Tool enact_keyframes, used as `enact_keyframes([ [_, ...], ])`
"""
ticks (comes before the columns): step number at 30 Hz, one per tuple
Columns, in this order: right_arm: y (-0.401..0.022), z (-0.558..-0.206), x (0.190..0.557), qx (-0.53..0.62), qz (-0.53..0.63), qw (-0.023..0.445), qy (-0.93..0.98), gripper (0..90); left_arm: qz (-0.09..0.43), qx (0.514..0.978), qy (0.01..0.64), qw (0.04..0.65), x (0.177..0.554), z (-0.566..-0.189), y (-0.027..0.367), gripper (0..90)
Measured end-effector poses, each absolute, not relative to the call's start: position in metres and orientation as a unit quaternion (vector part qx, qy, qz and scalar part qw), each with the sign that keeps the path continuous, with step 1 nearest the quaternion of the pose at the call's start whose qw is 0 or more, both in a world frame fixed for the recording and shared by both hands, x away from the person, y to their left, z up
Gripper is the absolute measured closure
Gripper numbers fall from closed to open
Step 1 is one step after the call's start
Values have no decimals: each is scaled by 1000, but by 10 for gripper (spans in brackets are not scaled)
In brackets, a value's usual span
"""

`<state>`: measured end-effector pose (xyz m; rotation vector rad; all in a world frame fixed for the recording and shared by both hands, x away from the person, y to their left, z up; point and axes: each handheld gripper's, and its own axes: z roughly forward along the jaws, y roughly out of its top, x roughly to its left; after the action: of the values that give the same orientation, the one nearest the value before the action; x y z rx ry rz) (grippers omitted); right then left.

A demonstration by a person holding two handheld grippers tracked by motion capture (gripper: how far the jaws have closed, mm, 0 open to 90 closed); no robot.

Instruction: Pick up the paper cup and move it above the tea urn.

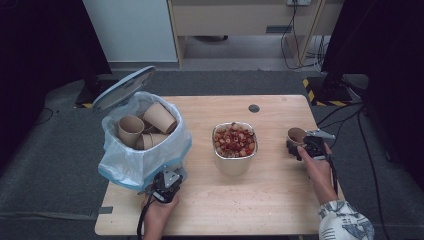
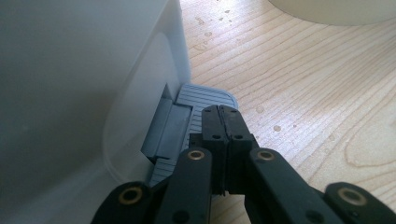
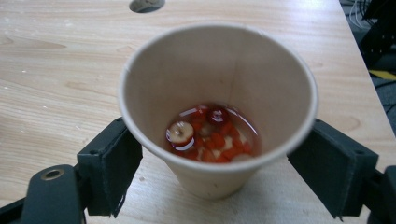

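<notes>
My right gripper (image 3: 219, 163) stood around a paper cup (image 3: 217, 98) on the table (image 3: 60, 60), one pad on each side of its wall just under the rim; whether the fingers (image 3: 112, 163) already pressed it I could not tell. Red fruit pieces in liquid (image 3: 210, 135) lay at its bottom, so I judged it light but soft-walled and apt to slop: best held mid-wall, gently, upright. My left gripper (image 2: 222, 116) was closed on nothing, its tips resting on the bin's grey pedal (image 2: 205, 95).
</notes>
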<state>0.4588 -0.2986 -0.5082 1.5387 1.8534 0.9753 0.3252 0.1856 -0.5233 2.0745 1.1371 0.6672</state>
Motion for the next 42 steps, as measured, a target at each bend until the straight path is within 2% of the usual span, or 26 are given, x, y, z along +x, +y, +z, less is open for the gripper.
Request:
enact_keyframes([
  [11,-292,-510,468,572,367,270,682,193,255,795,436,336,325,-523,186,886],
  [25,-293,-517,473,561,386,287,674,256,255,795,436,337,325,-523,186,885],
  [32,-295,-512,470,545,393,286,683,306,255,795,436,337,325,-523,186,885],
  [42,-294,-497,467,523,403,283,696,318,254,794,436,337,325,-523,186,885],
])
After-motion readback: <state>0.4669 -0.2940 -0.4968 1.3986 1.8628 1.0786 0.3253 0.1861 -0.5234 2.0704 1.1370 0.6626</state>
